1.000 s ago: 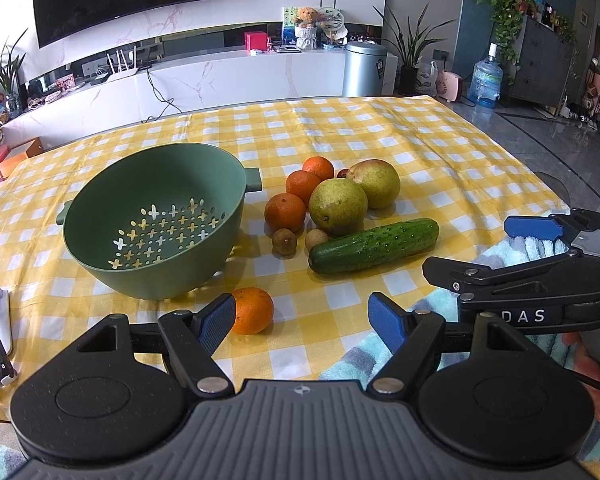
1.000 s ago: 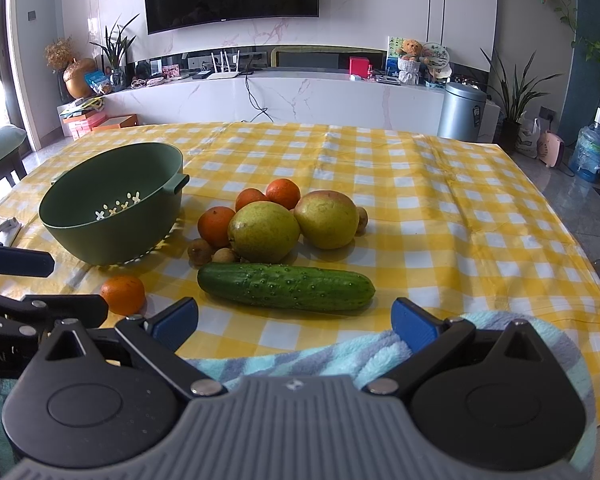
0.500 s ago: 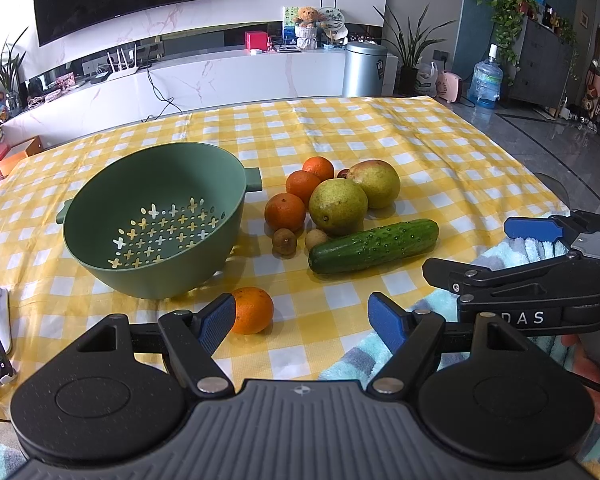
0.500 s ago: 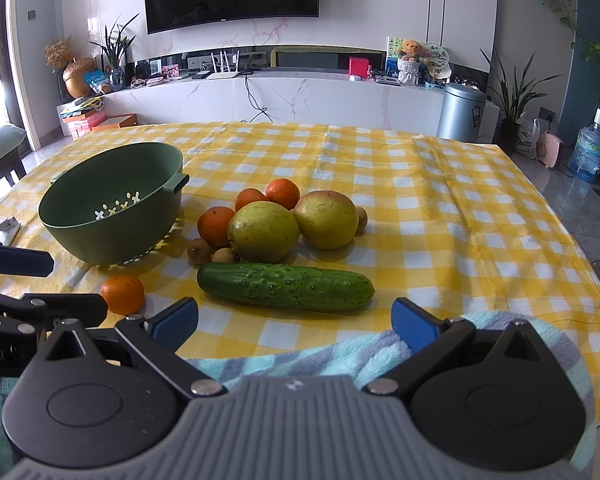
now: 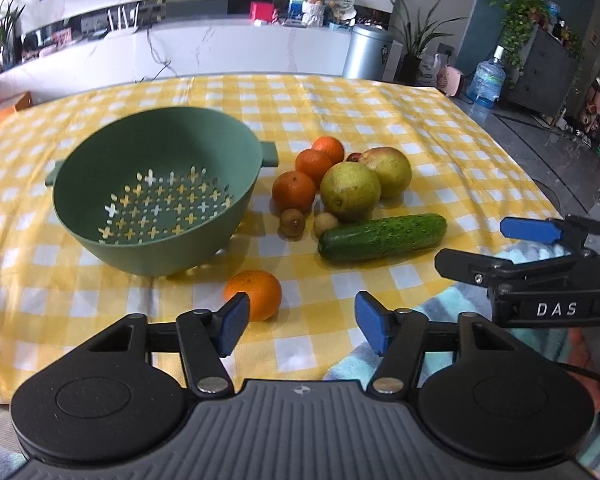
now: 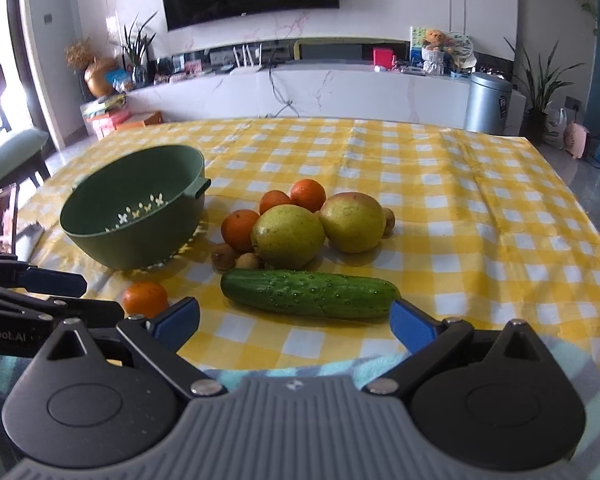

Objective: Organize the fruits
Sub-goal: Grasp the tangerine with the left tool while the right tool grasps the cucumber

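Note:
A green colander (image 5: 156, 188) (image 6: 134, 210) stands empty on the yellow checked cloth. To its right lie three oranges (image 5: 294, 192), two pears (image 5: 350, 190) (image 6: 288, 234), two small brown fruits (image 5: 293, 222) and a cucumber (image 5: 382, 237) (image 6: 310, 293). A lone orange (image 5: 254, 294) (image 6: 145, 299) lies in front of the colander. My left gripper (image 5: 300, 326) is open, its left pad just before the lone orange. My right gripper (image 6: 294, 320) is open, close behind the cucumber. It also shows in the left wrist view (image 5: 532, 236).
A teal striped towel (image 6: 284, 368) (image 5: 452, 308) covers the table's near edge under both grippers. A dark flat object (image 6: 4, 216) lies at the table's left edge. A marble TV console stands behind the table.
Both grippers have moved forward toward the fruit. The left one has come up to the lone orange, the right one up to the cucumber. Nothing was grasped.

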### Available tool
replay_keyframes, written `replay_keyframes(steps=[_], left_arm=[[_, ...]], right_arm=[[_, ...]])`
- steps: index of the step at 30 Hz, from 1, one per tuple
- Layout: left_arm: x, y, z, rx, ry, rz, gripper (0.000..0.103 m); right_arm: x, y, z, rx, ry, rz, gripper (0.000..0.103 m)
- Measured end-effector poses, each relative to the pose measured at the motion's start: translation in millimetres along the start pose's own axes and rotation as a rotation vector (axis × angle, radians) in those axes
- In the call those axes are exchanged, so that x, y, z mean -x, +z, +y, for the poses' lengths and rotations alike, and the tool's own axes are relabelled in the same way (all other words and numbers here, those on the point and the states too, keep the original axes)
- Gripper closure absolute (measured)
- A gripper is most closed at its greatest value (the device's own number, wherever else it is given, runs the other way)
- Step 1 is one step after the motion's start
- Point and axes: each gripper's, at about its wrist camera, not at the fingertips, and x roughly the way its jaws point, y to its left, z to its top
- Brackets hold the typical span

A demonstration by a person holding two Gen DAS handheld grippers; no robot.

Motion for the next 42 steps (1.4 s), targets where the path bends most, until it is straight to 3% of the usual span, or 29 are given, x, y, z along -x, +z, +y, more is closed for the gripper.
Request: replay_keyframes(steps=[9,14,24,32,36,38,42], left_arm=[[-36,6,18,0.06,0.064,0.088,0.032],[-53,6,25,0.076,0.09,0.122,0.032],[-70,8,34,0.105,0.059,0.136,0.033],[-76,8,37,0.114,0.039,0.137,0.046],[-77,9,38,0.115,0.034,0.128,0.047],[-77,9,37,0.112,0.026,0.124,0.05],[-76,9,38,0.113,0.022,0.119,0.051]], right_arm=[[-47,37,5,0.258,0.069,0.156,0.013],[-82,47,4,0.34,0.088,0.268,0.025],[-119,49,18,0.591,0.087,0.363,0.025],[-137,46,21,0.675,0.129,0.416,0.031],[-140,47,20,0.671,0.149,0.424,0.032],[-141,48,18,0.65,0.172,0.437,0.04],[-136,44,24,0.689,0.162,0.428,0.043]])
